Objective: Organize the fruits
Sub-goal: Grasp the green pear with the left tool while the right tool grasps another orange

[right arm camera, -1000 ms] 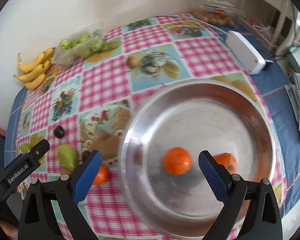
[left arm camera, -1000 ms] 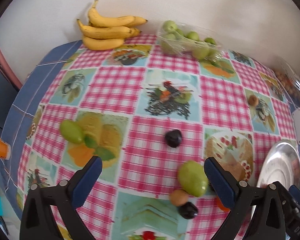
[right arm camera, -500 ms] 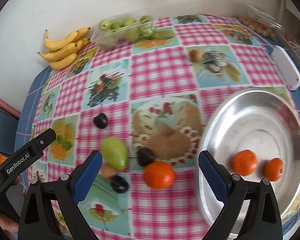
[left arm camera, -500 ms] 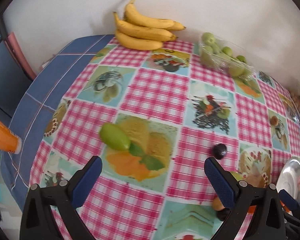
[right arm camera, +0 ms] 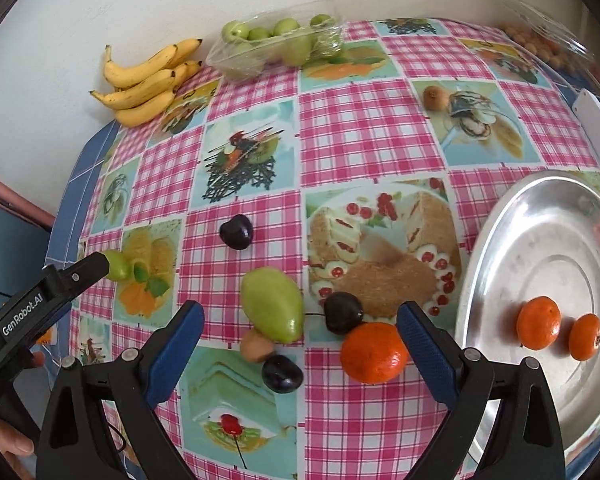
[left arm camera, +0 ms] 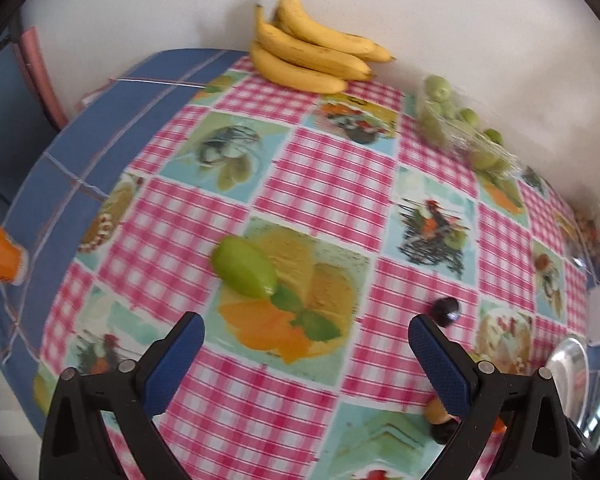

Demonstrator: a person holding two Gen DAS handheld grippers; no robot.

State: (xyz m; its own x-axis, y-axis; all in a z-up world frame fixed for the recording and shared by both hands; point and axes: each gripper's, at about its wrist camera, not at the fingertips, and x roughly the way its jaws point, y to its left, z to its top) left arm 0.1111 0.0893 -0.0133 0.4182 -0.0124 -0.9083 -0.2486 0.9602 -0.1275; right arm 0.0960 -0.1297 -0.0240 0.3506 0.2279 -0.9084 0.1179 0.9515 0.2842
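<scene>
Right wrist view is showing the right gripper gaping wide and empty over an orange lying just beside the metal tray. Firm, round, likely rolling: pinching across its middle looks safest. The left gripper is also hanging wide.

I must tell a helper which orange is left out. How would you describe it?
Start at the steel plate on the table's right side. Just off its left rim lies one orange on the checked cloth, touching a dark plum. Unlike its two twins, it sits outside the plate.
</scene>
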